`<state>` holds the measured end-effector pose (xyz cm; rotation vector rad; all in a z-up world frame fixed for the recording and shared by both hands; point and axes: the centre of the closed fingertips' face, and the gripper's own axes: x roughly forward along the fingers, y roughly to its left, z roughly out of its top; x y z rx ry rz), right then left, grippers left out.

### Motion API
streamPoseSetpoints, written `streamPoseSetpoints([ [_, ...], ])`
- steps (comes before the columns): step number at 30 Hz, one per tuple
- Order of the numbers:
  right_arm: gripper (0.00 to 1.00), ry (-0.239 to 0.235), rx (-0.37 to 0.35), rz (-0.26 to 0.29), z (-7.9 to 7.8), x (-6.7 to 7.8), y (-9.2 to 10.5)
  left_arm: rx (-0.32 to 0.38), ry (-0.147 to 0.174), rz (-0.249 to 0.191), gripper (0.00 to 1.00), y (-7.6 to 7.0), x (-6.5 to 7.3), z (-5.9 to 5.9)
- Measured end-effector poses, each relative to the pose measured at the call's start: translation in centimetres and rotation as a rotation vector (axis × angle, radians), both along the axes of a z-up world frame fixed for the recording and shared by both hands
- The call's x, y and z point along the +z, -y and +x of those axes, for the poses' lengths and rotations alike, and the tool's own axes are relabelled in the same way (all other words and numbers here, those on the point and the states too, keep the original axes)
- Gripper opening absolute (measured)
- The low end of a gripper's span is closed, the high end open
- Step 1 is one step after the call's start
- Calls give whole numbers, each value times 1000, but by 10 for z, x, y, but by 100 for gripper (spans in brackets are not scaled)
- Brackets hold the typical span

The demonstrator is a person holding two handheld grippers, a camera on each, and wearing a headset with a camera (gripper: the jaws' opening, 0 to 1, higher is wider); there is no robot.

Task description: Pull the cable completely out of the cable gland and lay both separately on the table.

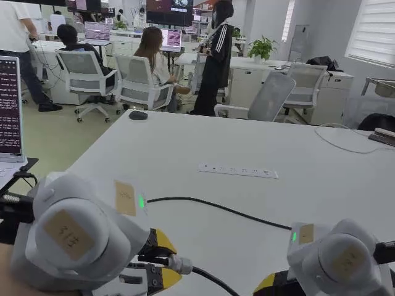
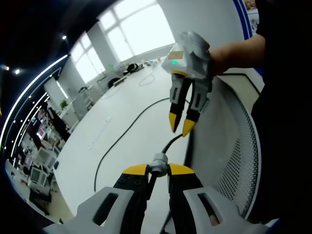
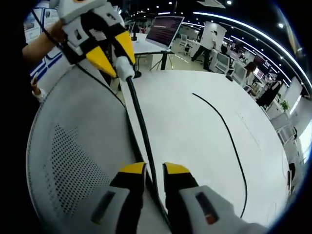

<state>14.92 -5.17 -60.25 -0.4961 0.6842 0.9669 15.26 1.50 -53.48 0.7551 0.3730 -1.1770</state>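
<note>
Two hand-held claws work close together at the near edge of a white surface [image 1: 185, 145]. In the head view the left claw [image 1: 165, 259] sits at seven o'clock, its yellow-tipped jaws closed firmly on a small grey cable gland [image 1: 181, 264].

A black cable [image 3: 139, 117] leaves the gland and heads for the right claw [image 3: 154, 169], which is at five o'clock in the head view. In the right gripper view the cable runs from the gland at eleven o'clock down to six o'clock, passing between that claw's jaws. The gap looks wider than the cable, so this claw is slightly open and straddles the cable without pinching it. More of the cable lies slack on the surface, curving from the centre toward three o'clock in the head view. The cable enters the gland, so the two are probably not yet separated.

Several things could go wrong:
- **Missed grip:** the thin cable could sit off-centre when the right claw closes, and the jaws would miss it or slide along its smooth jacket.
- **Lost gland:** if the gland's seal grips hard, a sharp pull could twist the gland out of the left claw.
- **Dropped part:** both claws hang over a white mesh chair back [image 3: 73, 146], not over the surface, so anything dropped would land there.
</note>
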Motion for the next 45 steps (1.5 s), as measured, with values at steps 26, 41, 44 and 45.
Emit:
streamPoseSetpoints([
  [26, 3, 102, 16, -15, 18, 14, 8, 65, 7, -20, 16, -18, 5, 13],
  [41, 5, 115, -351, 102, 114, 31, 111, 71, -31, 1, 16, -17, -11, 21],
  [44, 5, 80, -422, 134, 139, 20, 132, 83, -39, 7, 16, -20, -14, 24],
  [45, 5, 74, -437, 140, 147, 17, 138, 86, -43, 9, 16, -20, -15, 24],
])
